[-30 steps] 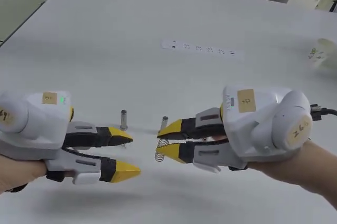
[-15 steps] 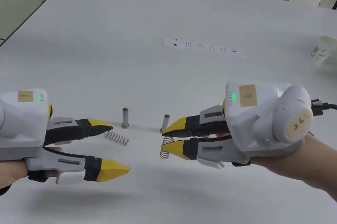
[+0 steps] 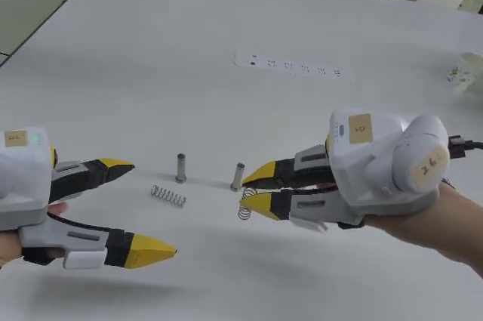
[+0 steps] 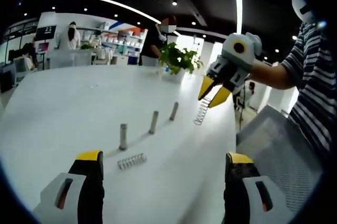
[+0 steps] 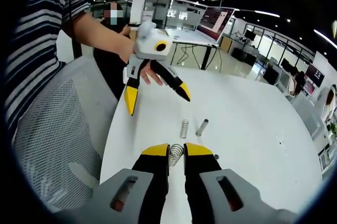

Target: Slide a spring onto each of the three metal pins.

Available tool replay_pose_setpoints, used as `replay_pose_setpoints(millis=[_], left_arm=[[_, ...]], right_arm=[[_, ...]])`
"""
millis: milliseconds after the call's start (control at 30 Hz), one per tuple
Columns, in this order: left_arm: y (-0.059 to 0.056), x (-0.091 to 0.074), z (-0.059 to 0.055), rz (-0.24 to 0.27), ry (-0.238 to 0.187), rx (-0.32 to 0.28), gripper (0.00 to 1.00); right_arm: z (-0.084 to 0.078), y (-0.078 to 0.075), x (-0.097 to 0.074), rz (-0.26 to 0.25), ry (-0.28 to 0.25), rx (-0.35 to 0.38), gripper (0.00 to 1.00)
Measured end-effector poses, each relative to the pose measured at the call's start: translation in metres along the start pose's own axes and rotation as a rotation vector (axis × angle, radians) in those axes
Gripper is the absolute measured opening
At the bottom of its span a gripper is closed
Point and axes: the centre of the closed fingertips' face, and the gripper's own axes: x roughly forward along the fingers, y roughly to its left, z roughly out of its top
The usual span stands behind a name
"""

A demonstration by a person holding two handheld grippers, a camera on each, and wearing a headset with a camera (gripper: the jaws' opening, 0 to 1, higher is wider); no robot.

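Observation:
Two upright metal pins (image 3: 181, 168) (image 3: 238, 176) stand on the white table (image 3: 151, 49); the left gripper view shows three in a row (image 4: 122, 136) (image 4: 154, 122) (image 4: 174, 110). A loose spring (image 3: 167, 195) (image 4: 131, 161) (image 5: 184, 128) lies beside the left pin. My right gripper (image 3: 247, 191) (image 5: 176, 156) is shut on a second spring (image 3: 245, 206) (image 5: 176, 151) (image 4: 200, 112), held just right of the second pin (image 5: 201, 127). My left gripper (image 3: 143, 206) (image 4: 164, 182) is wide open with nothing in it, left of the loose spring.
A white power strip (image 3: 294, 67) lies further back on the table. A small pale object (image 3: 464, 72) sits at the far right edge. A potted plant (image 4: 179, 58) stands at the table's end. People stand in the background.
My left gripper has drawn back to the left and opened wider, uncovering the loose spring on the table. The right gripper, still shut on its spring, shifted slightly right.

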Motion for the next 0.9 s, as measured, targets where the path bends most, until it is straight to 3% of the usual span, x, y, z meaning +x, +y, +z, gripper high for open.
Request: replay_pose_setpoints(millis=[100, 467, 900], left_arm=[[0.003, -0.003, 0.002, 0.016, -0.016, -0.007, 0.98], [0.008, -0.007, -0.002, 0.035, -0.01, -0.016, 0.98], [0.013, -0.01, -0.005, 0.058, -0.006, -0.012, 0.98]], right_arm=[[-0.001, -0.003, 0.001, -0.007, 0.003, 0.001, 0.08], [-0.005, -0.017, 0.005, -0.02, 0.019, 0.001, 0.08], [-0.005, -0.045, 0.01, -0.071, 0.021, 0.011, 0.08]])
